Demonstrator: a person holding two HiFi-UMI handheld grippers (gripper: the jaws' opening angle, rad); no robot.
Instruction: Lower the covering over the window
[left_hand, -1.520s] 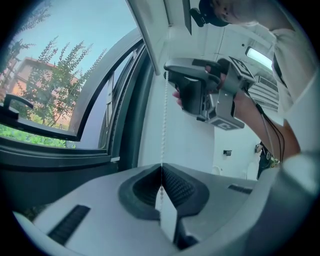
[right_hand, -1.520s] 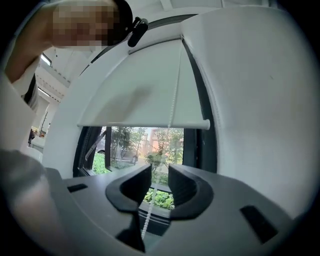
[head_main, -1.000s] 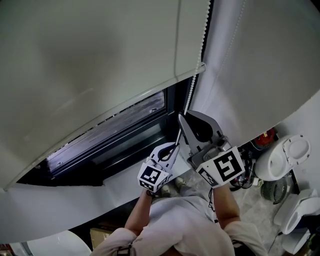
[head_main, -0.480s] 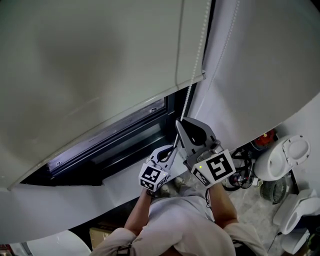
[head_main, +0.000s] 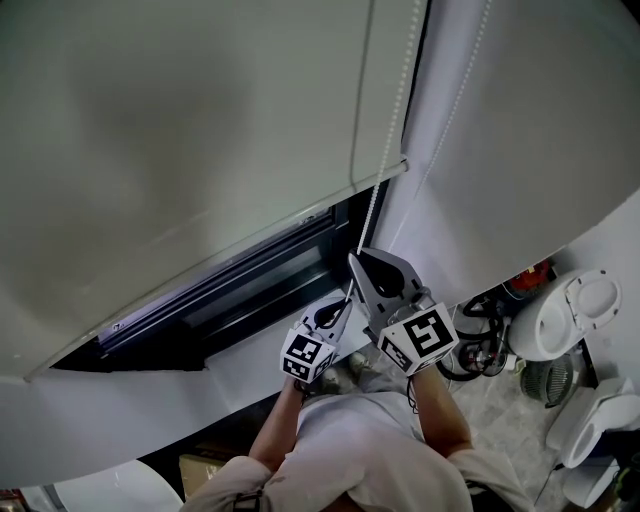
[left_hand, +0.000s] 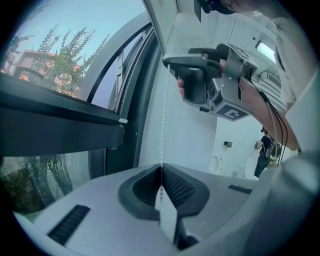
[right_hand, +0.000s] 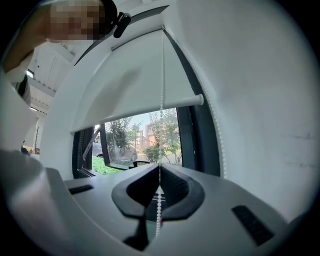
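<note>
The white roller blind (head_main: 200, 120) hangs over most of the window (head_main: 250, 290), and its bottom bar (right_hand: 195, 100) sits partway down, so a dark strip of frame and glass shows beneath it. Through that uncovered strip the right gripper view shows trees, a building and a parked car outside. A white bead chain (right_hand: 161, 135) drops at the right edge of the blind, in front of the end of the bottom bar, and both tools are on it. The right hand-held gripper (right_hand: 159, 169) has its jaws closed on the chain, with the beads running down through the notch between its pads and out below. The left hand-held gripper (left_hand: 161, 168) is also clamped on the same strand, its jaws together with the chain pinched between them. In the left gripper view the right one is seen higher up on the chain, and the strand runs taut from it down into the left one's jaws. A second strand of the chain (right_hand: 215, 130) hangs free along the white wall (head_main: 520, 150) just right of the window frame. In the head view a white toilet (head_main: 565, 310) stands on the floor at the far right, well apart from both tools.
</note>
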